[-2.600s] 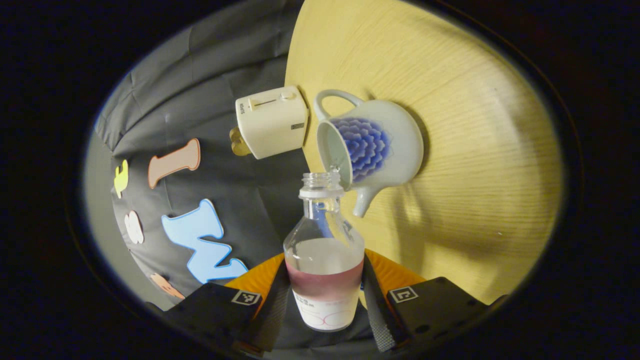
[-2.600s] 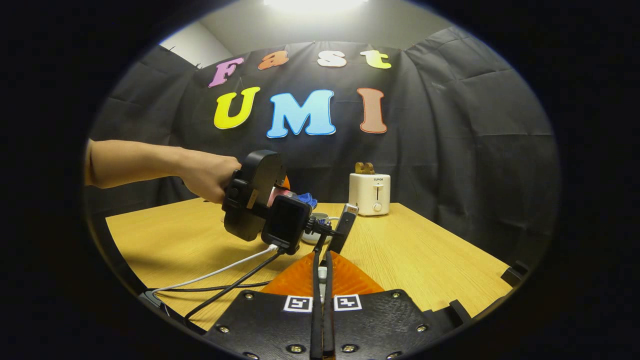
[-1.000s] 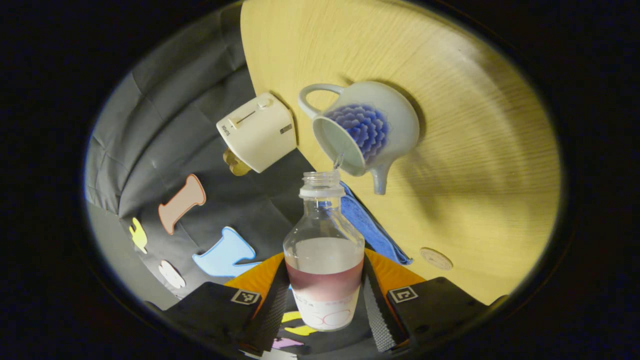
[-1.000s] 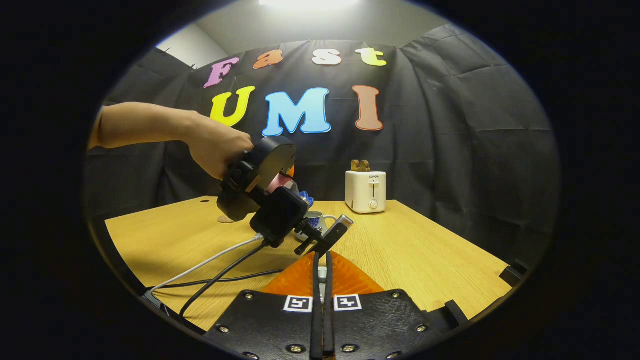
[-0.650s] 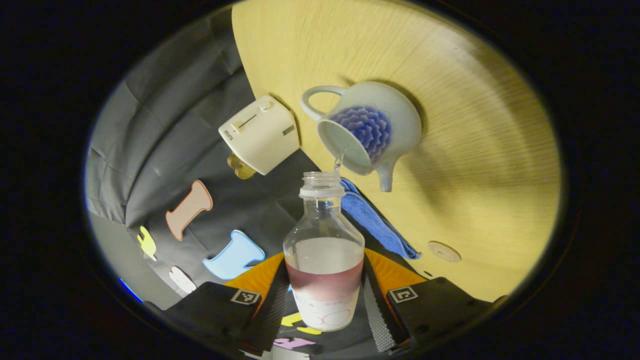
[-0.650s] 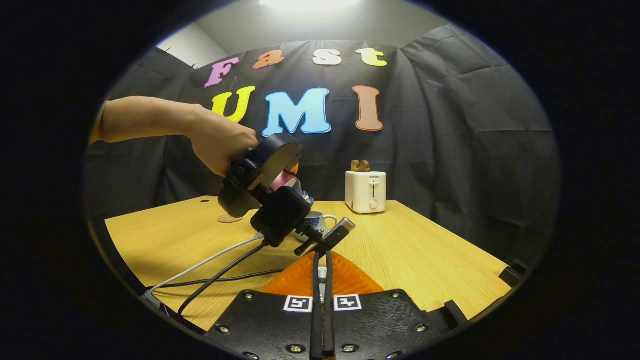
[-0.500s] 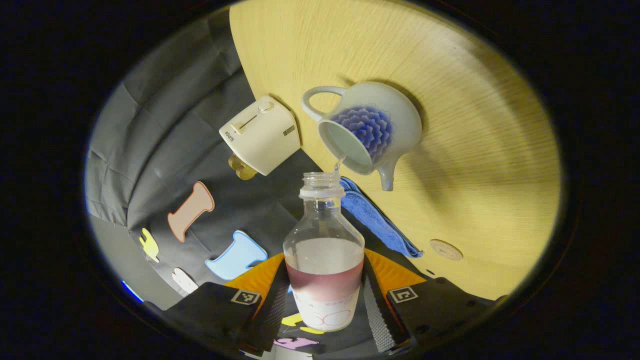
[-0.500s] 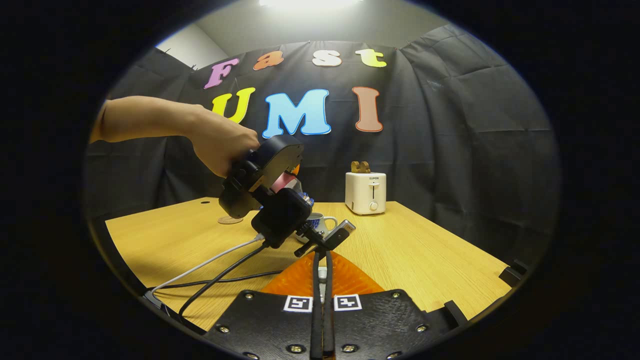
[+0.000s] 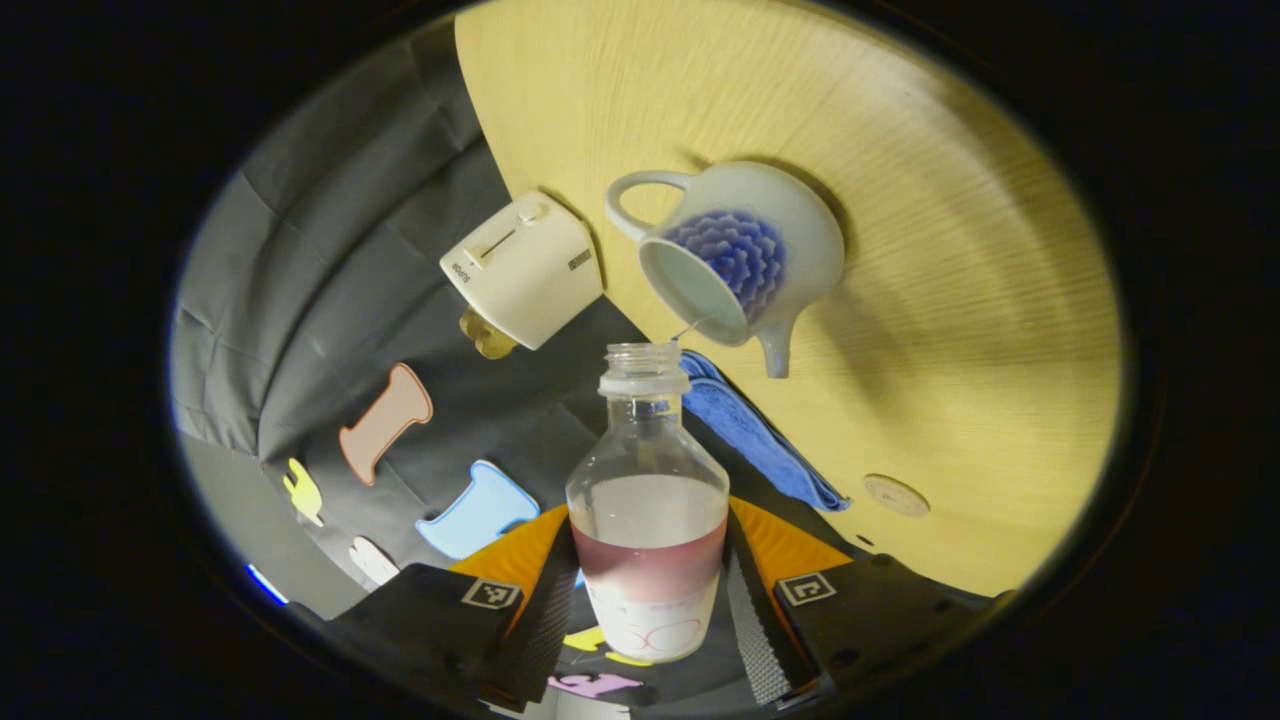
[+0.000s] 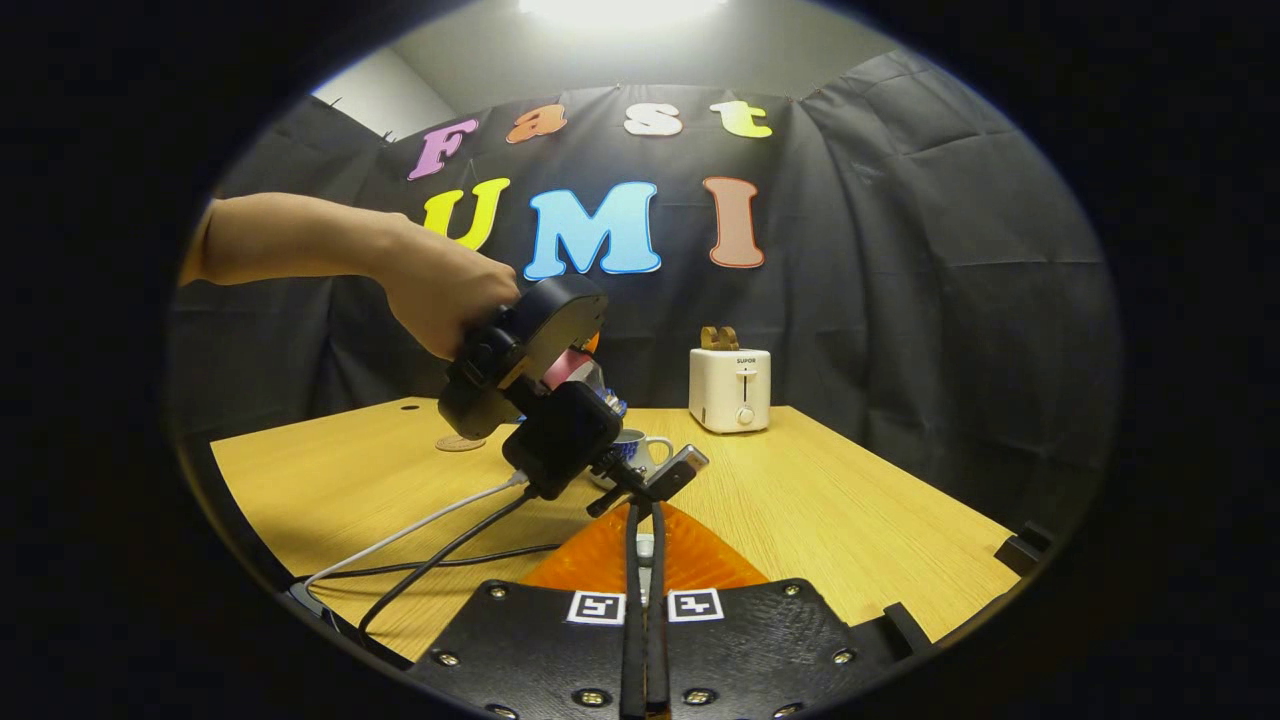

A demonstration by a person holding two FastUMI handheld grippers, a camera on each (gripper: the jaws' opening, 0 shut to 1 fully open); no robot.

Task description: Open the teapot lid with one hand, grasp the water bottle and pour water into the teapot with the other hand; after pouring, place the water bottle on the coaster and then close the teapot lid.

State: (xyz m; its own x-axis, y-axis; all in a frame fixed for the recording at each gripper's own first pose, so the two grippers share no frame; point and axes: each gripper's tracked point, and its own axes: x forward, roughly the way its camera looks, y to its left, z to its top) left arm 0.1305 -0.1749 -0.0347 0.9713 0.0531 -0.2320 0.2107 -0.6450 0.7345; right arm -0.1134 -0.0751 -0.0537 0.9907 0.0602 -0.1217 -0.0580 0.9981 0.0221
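Left gripper view looks steeply down, rolled sideways, close above the teapot (image 9: 740, 255) — right gripper view faces level across the table (image 10: 860, 520); both share the toaster (image 10: 731, 389).

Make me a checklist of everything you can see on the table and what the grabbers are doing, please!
Surface: pale wooden table.
Job's things: clear plastic water bottle tipped toward the white ceramic teapot with blue flower, lid off; thin stream entering it; round coaster unoccupied.
Clutter: cream toaster; blue folded cloth.
Grippers: left gripper clamps the bottle; right gripper closed, contents unclear.
Cables: white and black leads trailing from the left gripper.
Surroundings: black cloth wall; person's hand.
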